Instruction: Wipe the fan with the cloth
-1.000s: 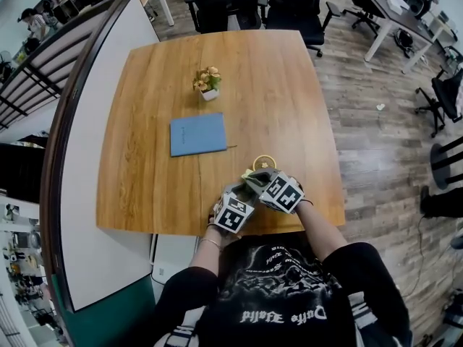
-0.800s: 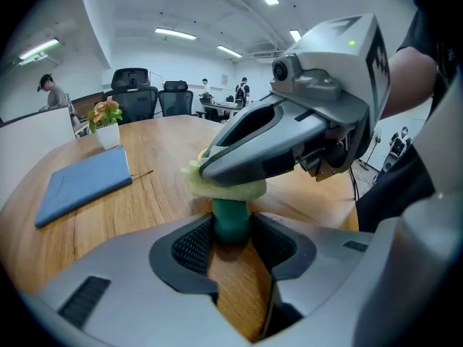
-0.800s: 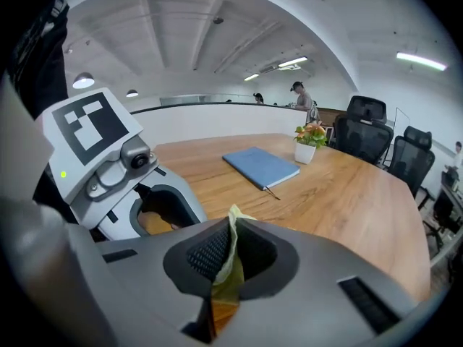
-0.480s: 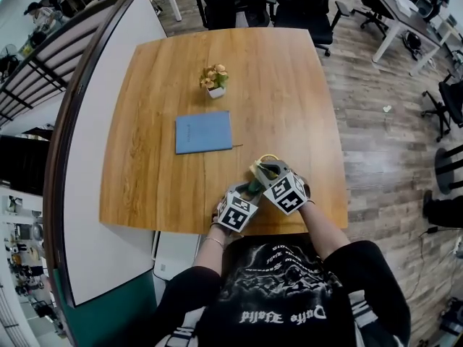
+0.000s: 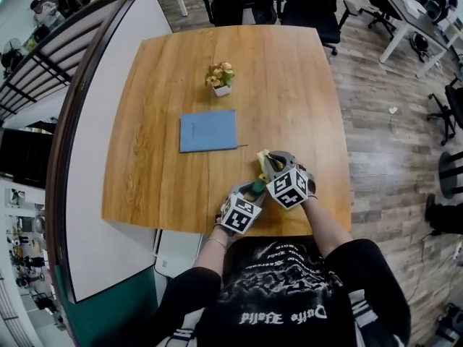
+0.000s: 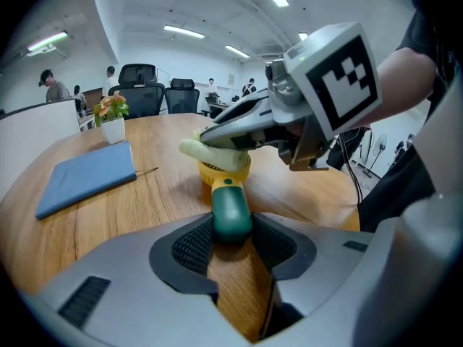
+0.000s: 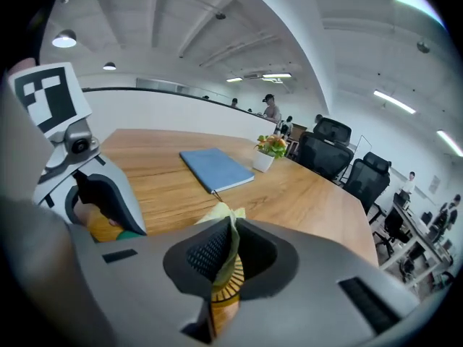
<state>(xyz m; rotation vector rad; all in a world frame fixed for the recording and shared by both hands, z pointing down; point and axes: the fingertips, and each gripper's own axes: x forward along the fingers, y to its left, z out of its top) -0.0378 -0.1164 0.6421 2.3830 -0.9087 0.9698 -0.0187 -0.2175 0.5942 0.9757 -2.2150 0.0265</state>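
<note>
Sliding sideways since a second earlier, the right gripper (image 7: pixel 230 250) pinched the cloth (image 6: pixel 214 153) atop the fan (image 6: pixel 231 212); the left gripper (image 6: pixel 231 231) had its fingers (image 6: pixel 189 248) clamped on the green handle near the tabletop (image 5: pixel 275 85) edge.

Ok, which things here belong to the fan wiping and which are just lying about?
In the job: fan, green handle gripped in left tool; cloth, pinched in right tool, against the fan's yellow head.
Lying about: blue notebook; small potted flowers.
</note>
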